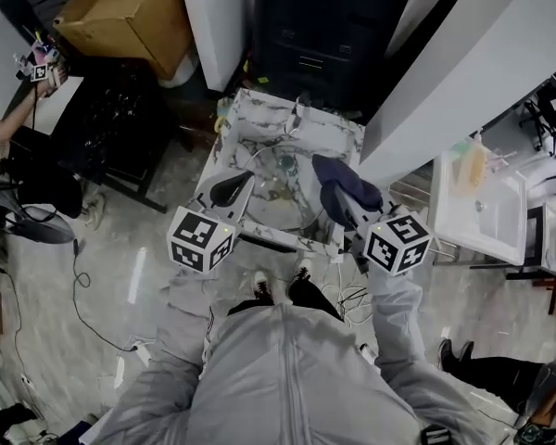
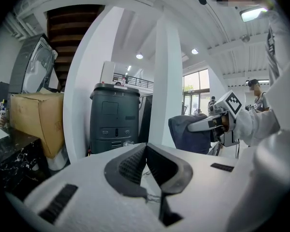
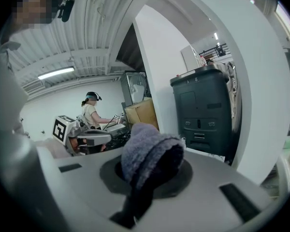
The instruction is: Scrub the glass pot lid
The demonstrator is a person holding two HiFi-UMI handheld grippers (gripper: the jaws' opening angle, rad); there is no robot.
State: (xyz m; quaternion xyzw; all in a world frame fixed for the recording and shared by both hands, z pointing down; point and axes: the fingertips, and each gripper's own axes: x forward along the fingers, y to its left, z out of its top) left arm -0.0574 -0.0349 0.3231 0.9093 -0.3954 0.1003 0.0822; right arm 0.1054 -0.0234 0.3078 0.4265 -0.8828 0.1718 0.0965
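Note:
The glass pot lid (image 1: 283, 182) lies in the marble basin (image 1: 259, 119) below me, its knob up, partly hidden by both grippers. My left gripper (image 1: 243, 180) hovers over the basin's left side; in the left gripper view its jaws (image 2: 146, 148) meet at the tips with nothing between them. My right gripper (image 1: 341, 197) is raised over the basin's right side, shut on a dark blue cloth (image 1: 346, 185). That cloth (image 3: 152, 153) bulges out of the jaws in the right gripper view. Both grippers point level, away from the lid.
A dark grey bin (image 1: 329, 35) stands behind the basin, a cardboard box (image 1: 130, 12) at the far left. A white column (image 1: 463, 72) rises at the right, with a white sink (image 1: 477, 207) beyond. Another person (image 3: 91, 114) works at a dark table. Cables (image 1: 83, 286) cross the floor.

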